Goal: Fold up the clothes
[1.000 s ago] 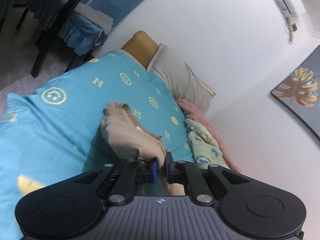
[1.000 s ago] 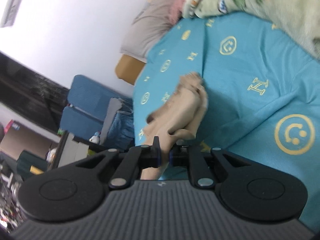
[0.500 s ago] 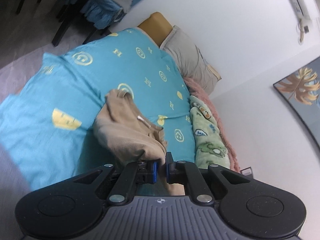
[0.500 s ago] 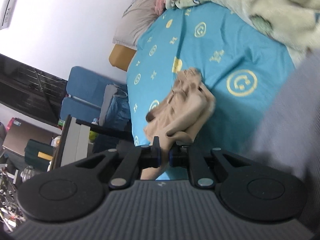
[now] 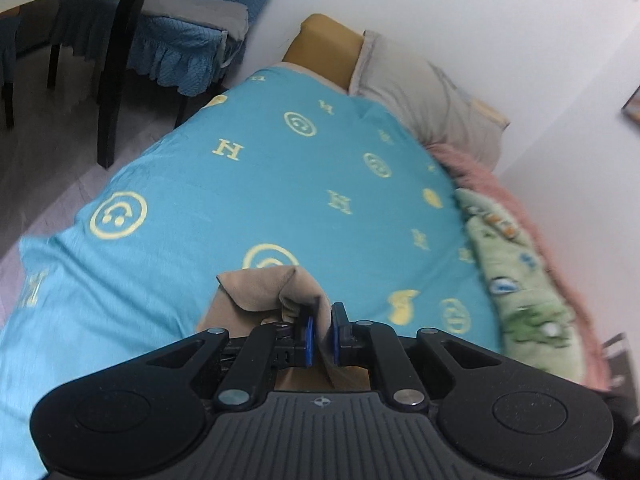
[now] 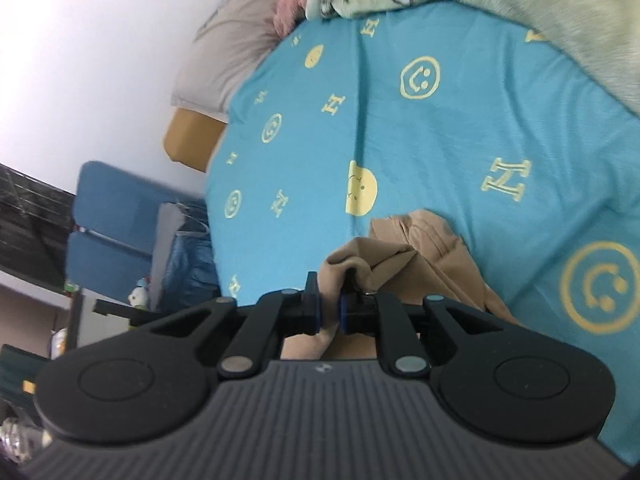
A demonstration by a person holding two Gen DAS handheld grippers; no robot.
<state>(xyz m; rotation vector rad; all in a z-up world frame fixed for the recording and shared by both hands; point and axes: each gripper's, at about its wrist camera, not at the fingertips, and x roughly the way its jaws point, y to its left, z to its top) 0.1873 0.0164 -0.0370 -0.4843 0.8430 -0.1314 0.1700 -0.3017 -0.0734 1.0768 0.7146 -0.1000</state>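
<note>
Left gripper [image 5: 320,334] and right gripper [image 6: 328,312] both pinch the tan garment [image 5: 264,290], now bunched closer at 6 o'clock, low over the blue sheet [image 5: 280,184]; earlier it trailed longer.

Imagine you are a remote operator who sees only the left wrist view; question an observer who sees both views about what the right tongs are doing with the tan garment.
Operator: My left tongs pinch the tan garment. Do the right ones grip it too?
Observer: Yes, the right tongs are shut on a bunched fold of the same garment.
Operator: Does the rest reach the blue bedspread?
Observer: From the right wrist view, it lies on the bedspread, beside a large yellow smiley.
Operator: Anything beyond the bed's edge?
Observer: A small toy figure stands on dark furniture there.
</note>
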